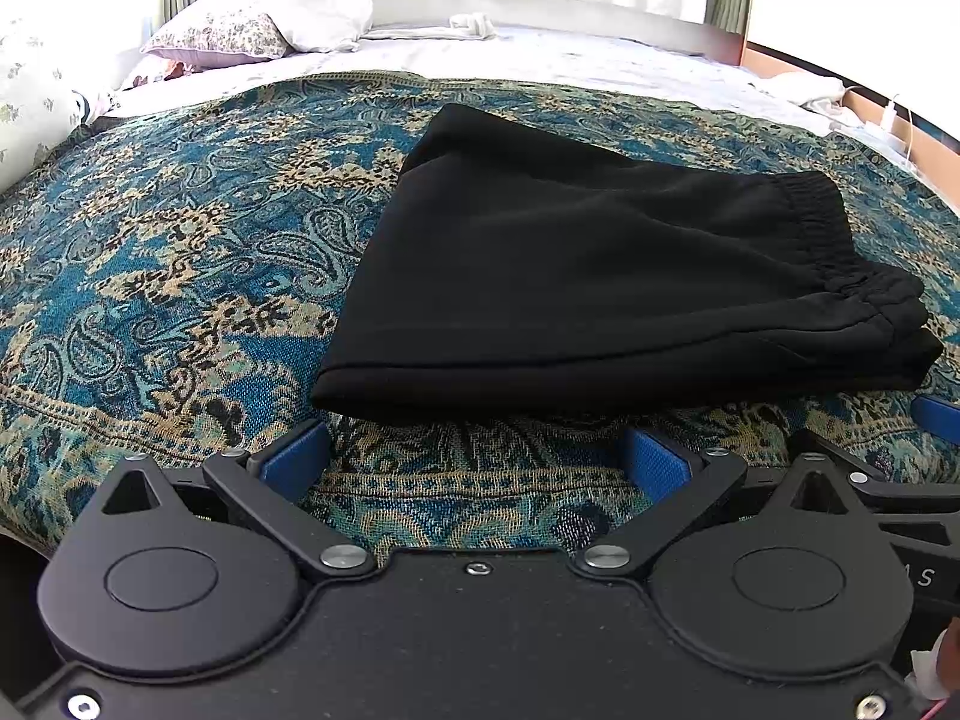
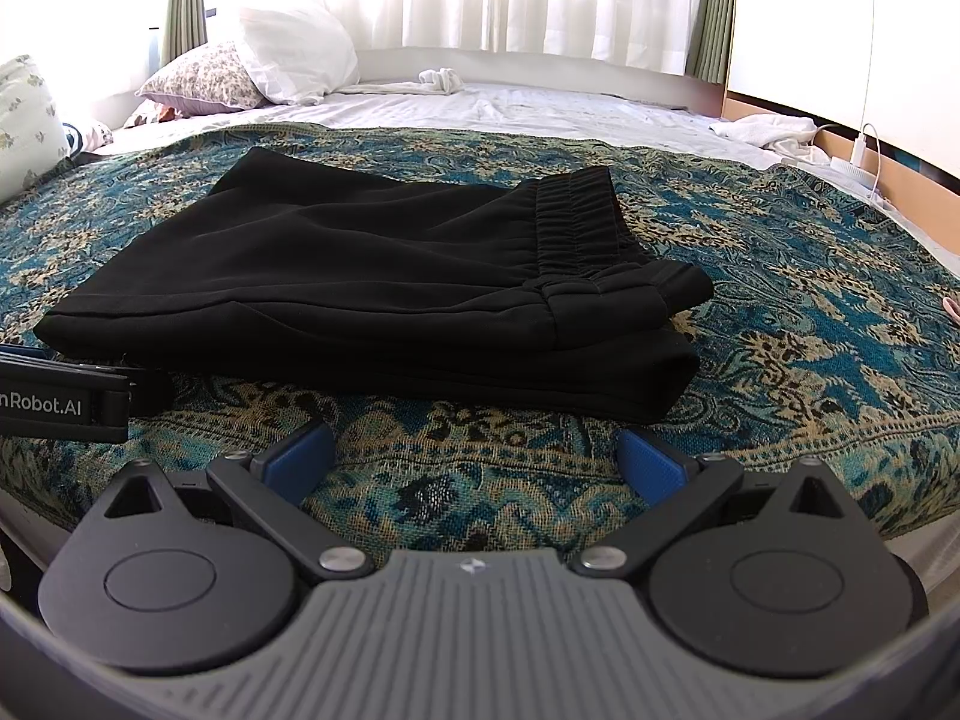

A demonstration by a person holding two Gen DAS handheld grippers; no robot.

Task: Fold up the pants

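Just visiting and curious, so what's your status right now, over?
Left hand-held gripper open, empty. Right hand-held gripper open, empty. Black elastic-waist fabric pants folded on blue paisley bedspread. Nothing in the way.

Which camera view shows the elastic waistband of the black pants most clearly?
The right wrist view. There the gathered elastic waistband of the folded black fabric pants sits near the middle, with its ribbing visible. In the left wrist view the waistband lies far right, more distorted.

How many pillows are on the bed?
3: a white pillow at the head of the bed, a flowery pillow lying in front of it, and a pale leafy pillow at the left edge. Others may be hidden out of view.
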